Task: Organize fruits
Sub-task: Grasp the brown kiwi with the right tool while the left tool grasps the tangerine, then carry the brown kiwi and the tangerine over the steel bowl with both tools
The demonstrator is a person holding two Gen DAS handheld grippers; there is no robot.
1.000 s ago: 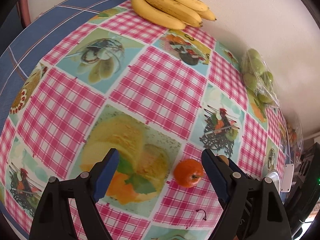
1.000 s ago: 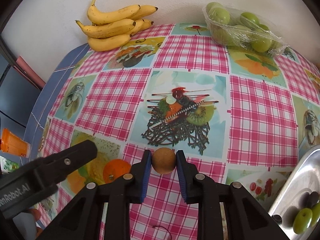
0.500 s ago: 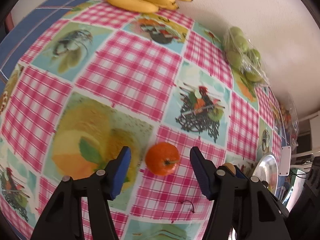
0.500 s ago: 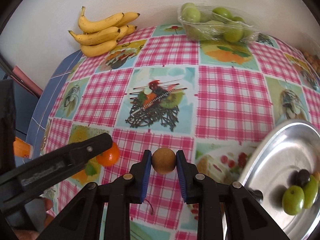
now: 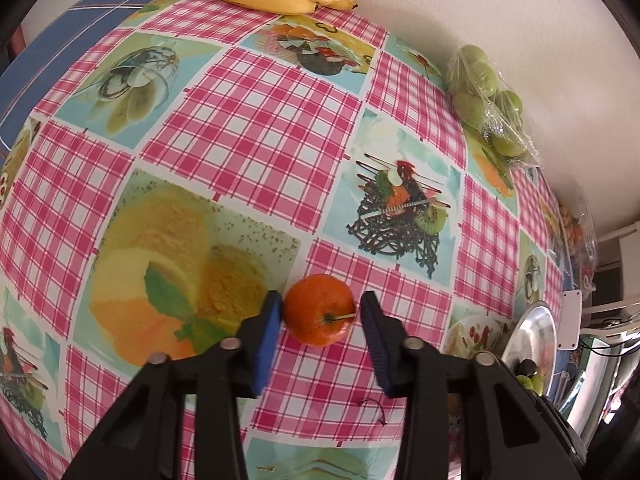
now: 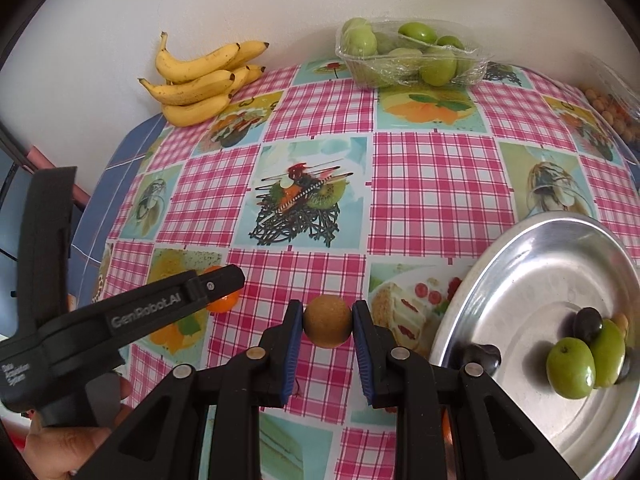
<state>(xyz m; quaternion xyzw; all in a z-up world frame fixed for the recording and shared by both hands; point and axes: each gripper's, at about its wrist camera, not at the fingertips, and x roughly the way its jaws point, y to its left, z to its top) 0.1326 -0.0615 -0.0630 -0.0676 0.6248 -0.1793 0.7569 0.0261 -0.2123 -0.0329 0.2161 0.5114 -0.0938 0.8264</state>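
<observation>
Left gripper [image 5: 320, 316] brackets the orange [image 5: 319, 309]; right gripper [image 6: 327, 322] carries a brown fruit [image 6: 327, 321] toward the tray [image 6: 532, 248].

Both pickups look to be in hand at once, as I read it. On my left, the jaws stand spread around the orange, which sits on the tablecloth [image 5: 256, 120] toward the near edge of the table; the left pad looks to touch its skin, the right pad is just apart, so my next move there is to squeeze shut. On my right, the jaws pinch the small round brown fruit, held near the tray's left rim; that calls for a carry rightward over the rim and a release beside the green fruits [image 6: 584, 356] near the table's right edge.
</observation>
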